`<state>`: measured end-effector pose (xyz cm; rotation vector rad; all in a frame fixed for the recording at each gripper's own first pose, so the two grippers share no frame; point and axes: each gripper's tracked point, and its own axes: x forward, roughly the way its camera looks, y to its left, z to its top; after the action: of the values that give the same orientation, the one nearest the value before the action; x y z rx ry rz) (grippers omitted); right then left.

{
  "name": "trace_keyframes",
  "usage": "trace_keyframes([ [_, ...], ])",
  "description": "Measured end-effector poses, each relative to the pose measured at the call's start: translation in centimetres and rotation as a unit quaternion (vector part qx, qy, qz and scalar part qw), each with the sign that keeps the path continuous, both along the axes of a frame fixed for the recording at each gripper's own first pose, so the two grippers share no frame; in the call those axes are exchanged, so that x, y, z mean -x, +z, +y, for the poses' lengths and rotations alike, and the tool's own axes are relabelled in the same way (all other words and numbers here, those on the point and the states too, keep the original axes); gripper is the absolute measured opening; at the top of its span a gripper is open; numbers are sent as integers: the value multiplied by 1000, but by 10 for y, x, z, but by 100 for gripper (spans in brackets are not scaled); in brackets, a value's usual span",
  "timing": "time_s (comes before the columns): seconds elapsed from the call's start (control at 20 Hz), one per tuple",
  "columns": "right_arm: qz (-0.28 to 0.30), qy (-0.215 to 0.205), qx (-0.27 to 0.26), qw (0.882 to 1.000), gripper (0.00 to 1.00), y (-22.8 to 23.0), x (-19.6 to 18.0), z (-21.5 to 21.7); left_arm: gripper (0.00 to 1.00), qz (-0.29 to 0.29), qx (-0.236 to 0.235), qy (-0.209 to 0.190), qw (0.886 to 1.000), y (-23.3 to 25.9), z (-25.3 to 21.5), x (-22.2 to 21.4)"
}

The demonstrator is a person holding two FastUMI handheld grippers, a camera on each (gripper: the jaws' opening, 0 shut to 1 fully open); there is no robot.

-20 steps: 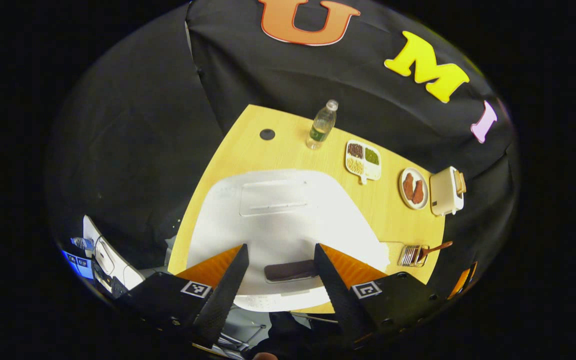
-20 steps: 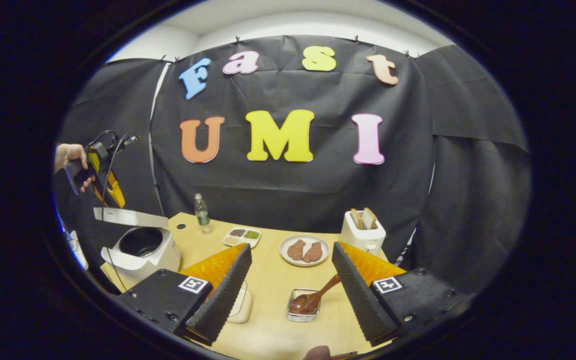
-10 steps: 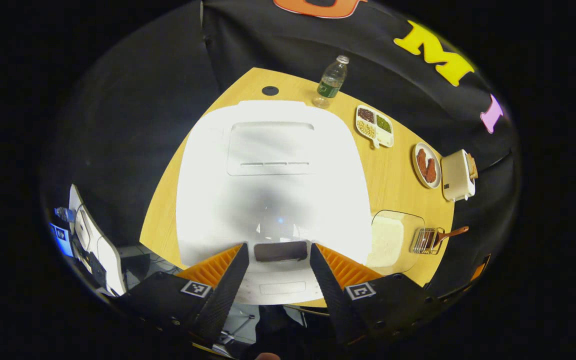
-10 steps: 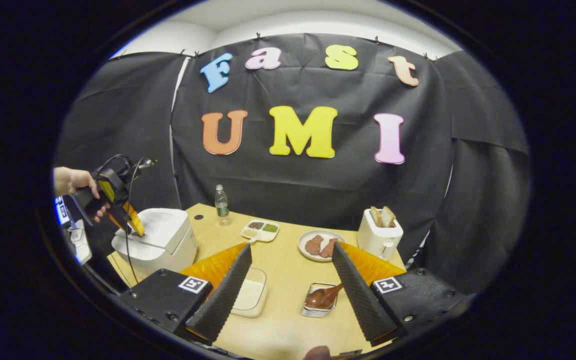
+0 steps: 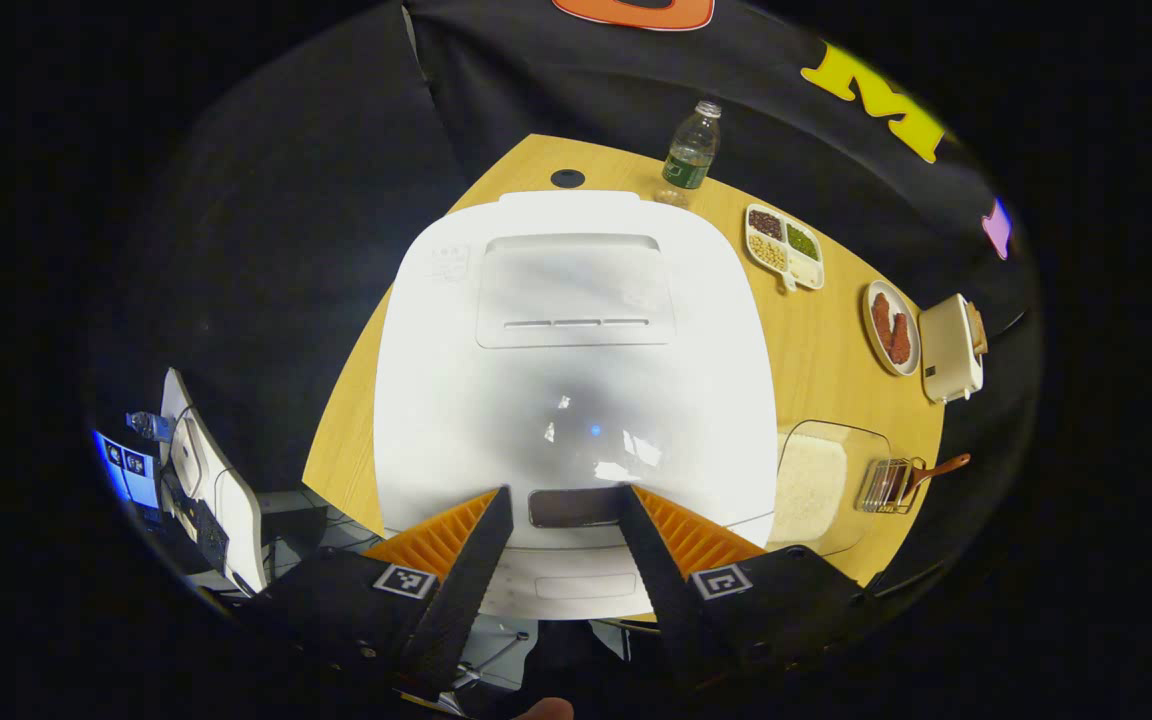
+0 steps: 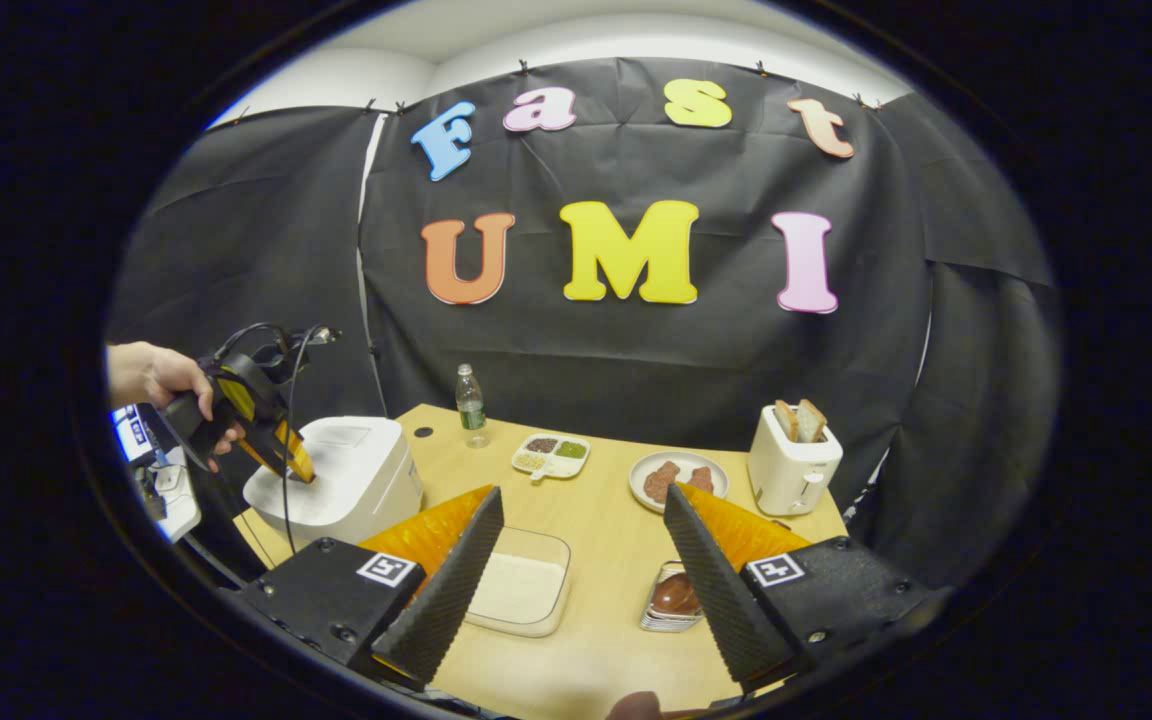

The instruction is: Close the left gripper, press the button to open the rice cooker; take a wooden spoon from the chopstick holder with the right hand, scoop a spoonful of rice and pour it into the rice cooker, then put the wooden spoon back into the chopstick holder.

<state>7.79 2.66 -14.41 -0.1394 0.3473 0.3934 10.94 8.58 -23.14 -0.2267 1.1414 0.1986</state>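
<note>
Fingers (image 5: 489, 560) on the left gripper (image 5: 561, 520) hang spread apart over the rice cooker (image 5: 576, 370), gripping nothing.

Lid looks closed, and the dark button (image 5: 574, 507) sits right in the gap between them, so pressing like this could straddle it and pop nothing; they probably need to close first. Right gripper (image 6: 584, 560) is wide open and empty too, hovering above the surface (image 6: 606, 520), with the wooden spoon (image 6: 676, 595) in the chopstick holder (image 6: 658, 622) beside the rice tray (image 6: 518, 592).
</note>
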Motion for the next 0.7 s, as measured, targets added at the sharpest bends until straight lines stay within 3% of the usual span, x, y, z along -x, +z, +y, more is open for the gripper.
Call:
trace_keyframes([
  [0.05,-2,0,-1,1000,100,1,0,1,88,-1,-3,-3,1000,3,-2,1],
  [0.1,-3,0,-4,1000,100,0,0,3,80,-6,-1,-3,1000,3,-2,0],
  [0.3,4,2,-7,1000,100,-4,2,4,81,-22,-4,3,1000,4,-3,-1],
  [0.45,-7,5,-3,1000,100,5,2,5,81,-48,28,23,998,10,-9,-1],
  [0.5,-9,7,-3,1000,100,6,4,6,83,-55,38,22,998,11,-12,0],
  [0.55,-11,7,-3,1000,100,8,3,6,99,-59,43,19,997,11,-14,5],
  [0.6,-12,7,-2,1000,100,9,3,7,91,-63,47,18,997,13,-15,8],
  [0.7,-18,6,-2,1000,100,14,4,11,95,-78,48,26,995,16,-15,11],
])
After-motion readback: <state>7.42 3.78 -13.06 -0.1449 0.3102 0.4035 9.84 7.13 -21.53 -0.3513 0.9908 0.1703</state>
